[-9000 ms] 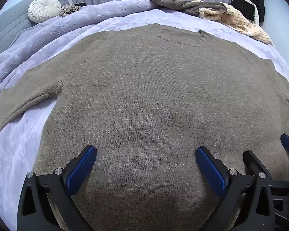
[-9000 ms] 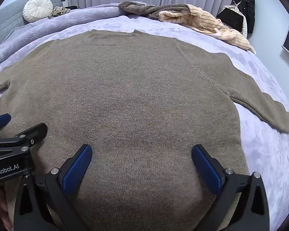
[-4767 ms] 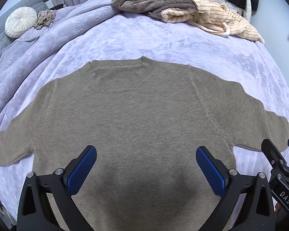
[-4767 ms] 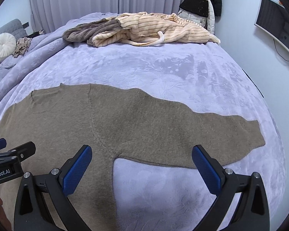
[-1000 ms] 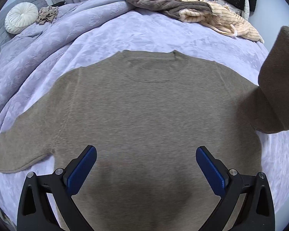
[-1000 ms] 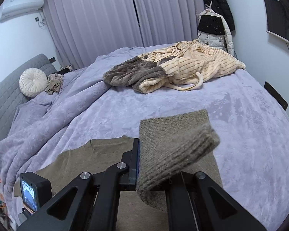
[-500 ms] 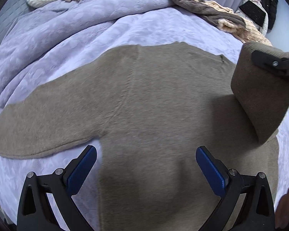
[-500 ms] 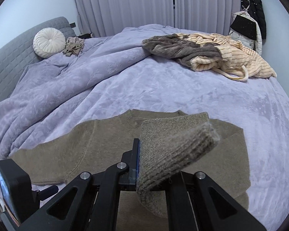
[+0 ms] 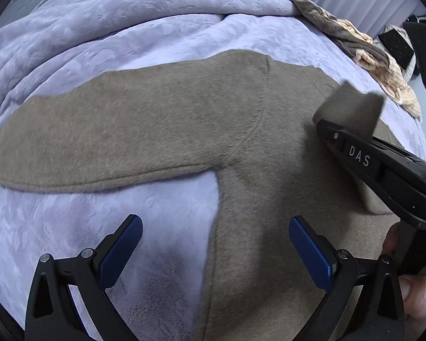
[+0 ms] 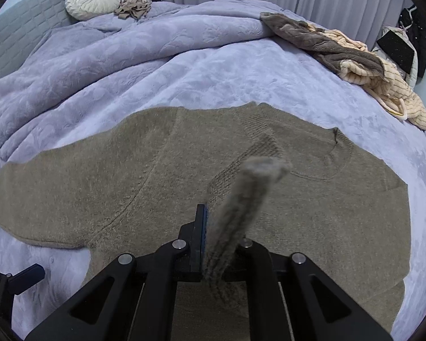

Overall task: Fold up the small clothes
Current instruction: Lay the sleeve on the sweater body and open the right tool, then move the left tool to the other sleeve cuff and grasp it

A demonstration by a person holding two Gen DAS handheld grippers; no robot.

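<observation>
Brown sweater [image 10: 162,187] flat on the bed [image 10: 184,65]. Right gripper [image 10: 213,244]: jaws just easing apart, cuff [image 10: 241,199] between them, over the chest. Left gripper [image 9: 213,253]: jaws wide, empty, straddling the side edge below the spread sleeve [image 9: 99,142]. Bare blanket left.

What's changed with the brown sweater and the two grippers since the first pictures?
The right gripper has clamped the sweater's right sleeve and carried it over the sweater. The left gripper, open and empty as before, has shifted toward the left sleeve. That sleeve and the clothes pile stayed put.
</observation>
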